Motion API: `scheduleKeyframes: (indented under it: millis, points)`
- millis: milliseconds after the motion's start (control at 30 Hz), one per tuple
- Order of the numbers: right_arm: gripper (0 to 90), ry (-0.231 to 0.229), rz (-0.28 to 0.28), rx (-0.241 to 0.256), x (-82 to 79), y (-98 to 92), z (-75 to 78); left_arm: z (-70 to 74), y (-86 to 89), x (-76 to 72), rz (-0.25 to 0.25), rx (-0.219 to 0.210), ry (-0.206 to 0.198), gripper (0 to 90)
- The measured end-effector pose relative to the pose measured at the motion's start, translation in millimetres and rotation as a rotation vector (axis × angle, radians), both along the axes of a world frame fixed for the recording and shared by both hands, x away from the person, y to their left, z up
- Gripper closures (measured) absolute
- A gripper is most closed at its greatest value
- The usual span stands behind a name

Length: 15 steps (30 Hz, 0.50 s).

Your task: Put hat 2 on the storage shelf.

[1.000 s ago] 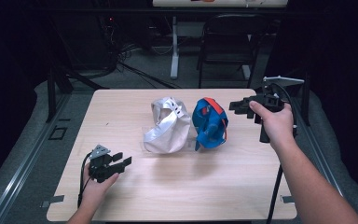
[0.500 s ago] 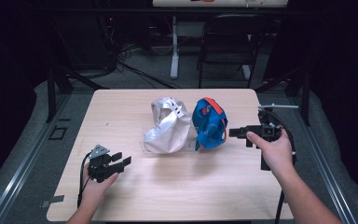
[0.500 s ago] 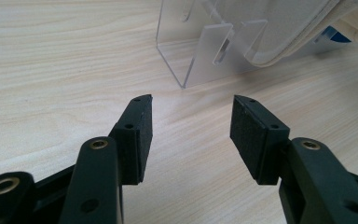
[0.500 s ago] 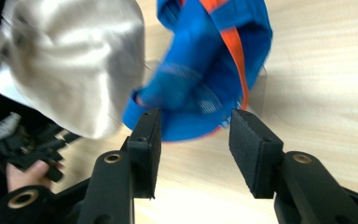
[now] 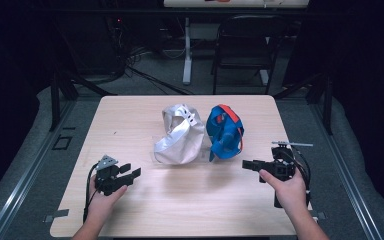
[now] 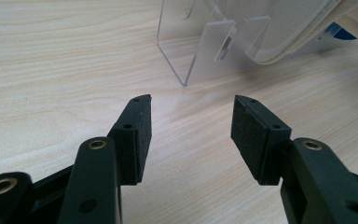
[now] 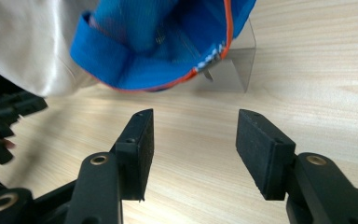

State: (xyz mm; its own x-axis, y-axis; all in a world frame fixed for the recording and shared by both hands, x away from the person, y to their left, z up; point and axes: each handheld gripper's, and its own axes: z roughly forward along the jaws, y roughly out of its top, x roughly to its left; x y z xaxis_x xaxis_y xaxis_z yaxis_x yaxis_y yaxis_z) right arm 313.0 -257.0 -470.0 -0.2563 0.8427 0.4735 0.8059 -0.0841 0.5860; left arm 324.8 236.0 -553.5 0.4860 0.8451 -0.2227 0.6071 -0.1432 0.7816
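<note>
Two caps sit on clear stands at the middle of the worktop (image 5: 130, 125): a white cap (image 5: 177, 135) and, just beside it at its 3 o'clock, a blue cap (image 5: 225, 132) with an orange edge. In the left gripper view the stand (image 6: 200, 51) under the white cap is a bent sheet of clear plastic, and the cap's cloth hangs over its top.

The right claw (image 5: 247, 164) hovers near the blue cap, at about its 5 o'clock, pointing toward 9 o'clock. Its jaws stand apart with nothing between them; its own view looks up into the cap's blue lining (image 7: 168, 42), with bare wood under the pads. The left claw (image 5: 130, 173) waits low at 7 o'clock of the white cap, well apart from it, jaws also spread and empty.

This looks like the approach step: the right claw seems to be lining up on the blue cap, no grip yet made. The next move probably calls for raising and advancing the right claw toward 11 o'clock until the cap's lower rim sits between the pads, then closing. The cap only rests on its stand, so a push rather than a pinch could tip both.
</note>
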Motion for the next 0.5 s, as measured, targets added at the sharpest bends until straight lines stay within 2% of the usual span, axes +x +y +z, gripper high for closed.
scheduleKeyframes:
  millis: [100, 233, 333, 467, 500]
  points:
    - [47.4, -0.022, 0.005, -0.006, -7.7, 4.6, -12.0, -0.6, -0.9, 0.0, 0.001, -0.004, -0.007, 48.5]
    - [49.4, -0.039, 0.018, -0.014, -13.0, 7.6, -19.2, -0.6, -0.8, 0.0, -0.001, -0.003, -0.003, 48.4]
    - [52.6, -0.037, 0.036, -0.025, -17.2, 8.9, -28.4, -0.8, -1.0, -0.1, -0.003, -0.002, -0.002, 48.4]
    - [53.4, -0.050, 0.020, -0.059, -21.3, 10.2, -41.1, -1.0, -1.4, -0.3, -0.008, -0.001, 0.003, 48.3]
    - [53.4, -0.055, 0.013, -0.048, -22.2, 10.2, -45.2, -1.7, -2.2, -0.3, -0.004, -0.003, -0.001, 48.3]
